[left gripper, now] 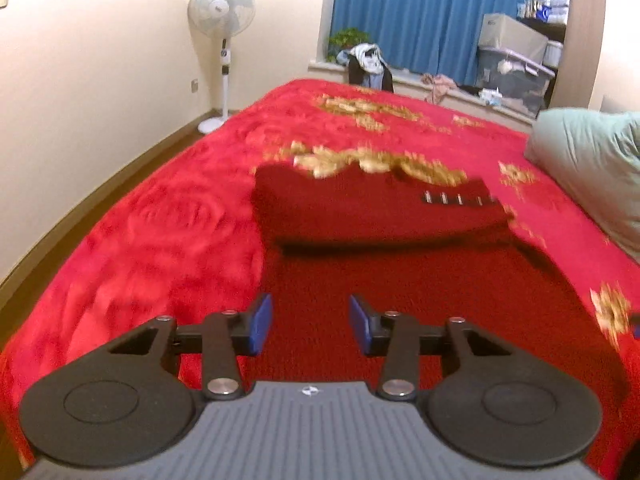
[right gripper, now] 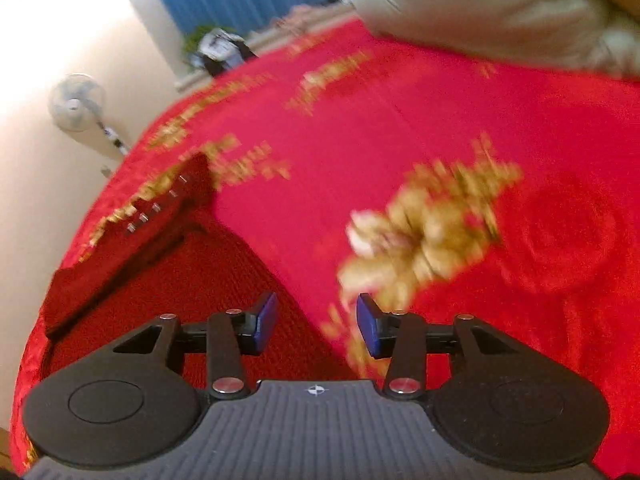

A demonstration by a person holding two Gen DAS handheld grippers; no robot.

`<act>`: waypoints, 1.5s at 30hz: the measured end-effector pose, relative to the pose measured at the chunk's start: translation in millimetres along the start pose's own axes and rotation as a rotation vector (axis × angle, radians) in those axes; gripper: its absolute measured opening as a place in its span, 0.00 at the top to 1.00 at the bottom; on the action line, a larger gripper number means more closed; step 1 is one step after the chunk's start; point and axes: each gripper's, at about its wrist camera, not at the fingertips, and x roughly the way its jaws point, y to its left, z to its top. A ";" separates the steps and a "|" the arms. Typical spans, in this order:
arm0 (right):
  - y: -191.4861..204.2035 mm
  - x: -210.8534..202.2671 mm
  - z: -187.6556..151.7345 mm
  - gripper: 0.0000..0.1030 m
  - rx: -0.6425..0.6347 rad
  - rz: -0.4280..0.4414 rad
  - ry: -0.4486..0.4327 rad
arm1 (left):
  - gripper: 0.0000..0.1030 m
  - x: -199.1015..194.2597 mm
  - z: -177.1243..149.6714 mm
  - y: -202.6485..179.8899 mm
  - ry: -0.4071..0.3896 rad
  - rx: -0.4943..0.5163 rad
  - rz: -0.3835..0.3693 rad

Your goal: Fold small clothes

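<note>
Dark-red knit garment (left gripper: 372, 216) seemingly half-folded on bedspread (left gripper: 168, 216); left gripper (left gripper: 310, 322) and right gripper (right gripper: 317, 320) part-open, empty; next, pinching near hem.

The left gripper (left gripper: 310, 326) hovers over a dark red knitted garment (left gripper: 376, 216) spread on a bed's bright red cover (left gripper: 160, 216) with gold flowers. Its blue pads (left gripper: 262, 324) stand apart with nothing between them. The garment's far part is folded back over itself, showing a row of small metal fasteners (left gripper: 458, 199). A pale green pillow (left gripper: 592, 168) lies right, a standing fan (left gripper: 222, 12) by the wall.
</note>
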 end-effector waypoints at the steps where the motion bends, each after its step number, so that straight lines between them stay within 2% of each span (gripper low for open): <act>1: 0.6 -1.4 -3.2 0.54 0.007 0.017 0.002 | 0.54 -7.1 -11.2 0.3 0.010 -0.001 0.003; 2: 2.8 -3.8 -3.5 0.52 -0.010 0.029 -0.017 | 0.54 -13.3 -25.0 1.8 0.027 -0.010 0.008; 4: 7.4 -2.5 -5.2 0.52 -0.056 -0.009 -0.029 | 0.54 -18.5 -48.2 8.1 0.066 -0.047 0.021; 8: 9.4 14.5 -11.0 0.52 -0.074 -0.010 0.041 | 0.54 -15.6 -80.6 24.9 0.161 -0.135 0.040; 16: 13.3 32.1 -14.9 0.52 -0.112 -0.063 0.099 | 0.53 5.4 -93.9 39.9 0.285 -0.193 0.043; 21: 14.0 32.0 -17.1 0.52 -0.127 -0.067 0.105 | 0.50 16.7 -97.4 36.2 0.340 -0.164 0.049; 45: 15.1 43.9 -19.6 0.51 -0.137 -0.093 0.161 | 0.50 23.8 -96.3 33.0 0.340 -0.165 0.005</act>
